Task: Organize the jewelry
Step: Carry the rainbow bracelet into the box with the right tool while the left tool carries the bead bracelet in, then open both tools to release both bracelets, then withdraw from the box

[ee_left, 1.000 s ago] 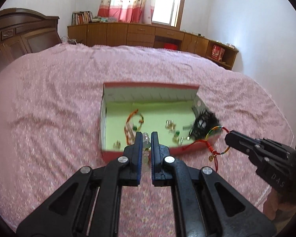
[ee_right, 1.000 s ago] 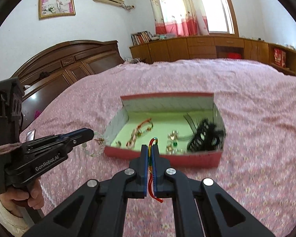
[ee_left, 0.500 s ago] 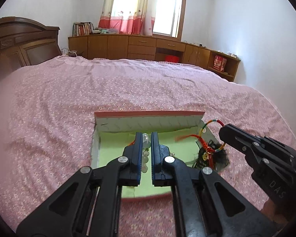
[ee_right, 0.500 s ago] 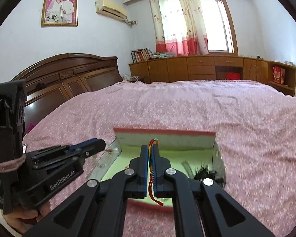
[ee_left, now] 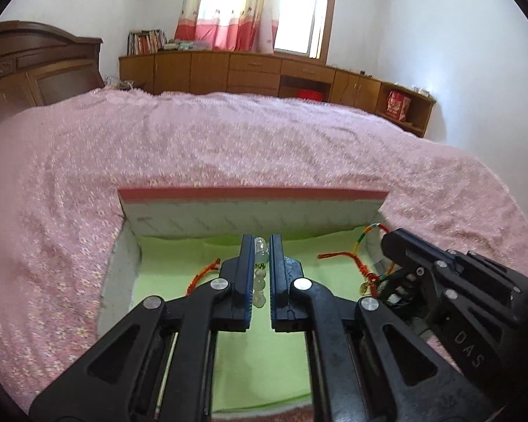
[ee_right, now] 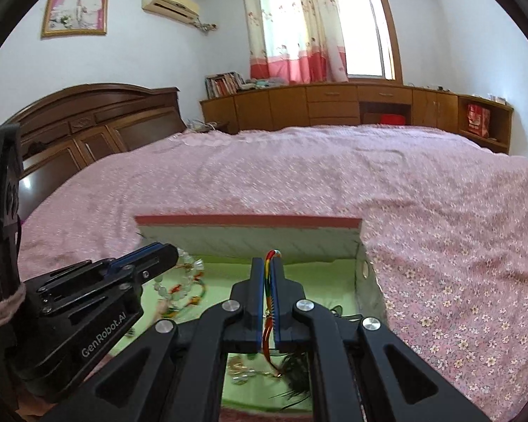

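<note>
While clamping pale round beads [ee_left: 259,283], left tongs [ee_left: 261,246] overhang green-lined box [ee_left: 250,218].

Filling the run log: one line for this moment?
left gripper: shut on bead bracelet | right gripper: shut on cord bracelet | both over box

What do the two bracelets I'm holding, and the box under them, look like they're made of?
Bead bracelet in the left gripper: pale translucent glossy beads, likely glass or jade-like stone. Cord bracelet in the right gripper: braided multicolor string, matte. Box: looks like cardboard, matte white walls, red rim, flat green lining.
</note>
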### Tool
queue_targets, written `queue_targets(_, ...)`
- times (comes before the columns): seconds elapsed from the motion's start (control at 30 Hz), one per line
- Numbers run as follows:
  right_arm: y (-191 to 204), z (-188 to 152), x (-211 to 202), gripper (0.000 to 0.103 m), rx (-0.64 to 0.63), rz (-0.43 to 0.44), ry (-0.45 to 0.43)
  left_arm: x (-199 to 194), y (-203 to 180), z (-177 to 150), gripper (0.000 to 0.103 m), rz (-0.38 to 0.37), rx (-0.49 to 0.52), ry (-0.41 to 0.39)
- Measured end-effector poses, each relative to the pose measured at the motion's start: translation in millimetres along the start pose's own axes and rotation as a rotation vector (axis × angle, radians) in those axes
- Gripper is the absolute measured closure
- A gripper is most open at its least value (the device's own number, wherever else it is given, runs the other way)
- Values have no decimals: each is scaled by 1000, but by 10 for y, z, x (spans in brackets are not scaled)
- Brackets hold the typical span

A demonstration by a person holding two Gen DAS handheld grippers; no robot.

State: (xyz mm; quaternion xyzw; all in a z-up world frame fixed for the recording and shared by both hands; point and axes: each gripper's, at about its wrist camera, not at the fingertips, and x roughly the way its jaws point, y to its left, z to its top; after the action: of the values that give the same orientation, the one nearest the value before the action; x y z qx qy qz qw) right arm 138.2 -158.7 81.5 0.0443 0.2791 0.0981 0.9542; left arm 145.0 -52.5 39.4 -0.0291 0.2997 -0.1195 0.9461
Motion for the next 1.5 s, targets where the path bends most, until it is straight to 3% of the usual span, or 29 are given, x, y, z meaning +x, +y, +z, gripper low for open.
queue_targets(0.27,-149,-155,347,98,10,-42,85,280,92,-156,103,32,-24,104)
queue_targets(0.63,-162,-216,489,97,7,-49,144,336,28,-191,102,66,-8,136)
queue_targets(0.87,-107,-173,404,67,18,-5,128,269,71,-142,85,72,-19,136)
queue_targets(1.5,82,-121,-351,55,48,41,22,-392,136,-106,80,67,-44,71)
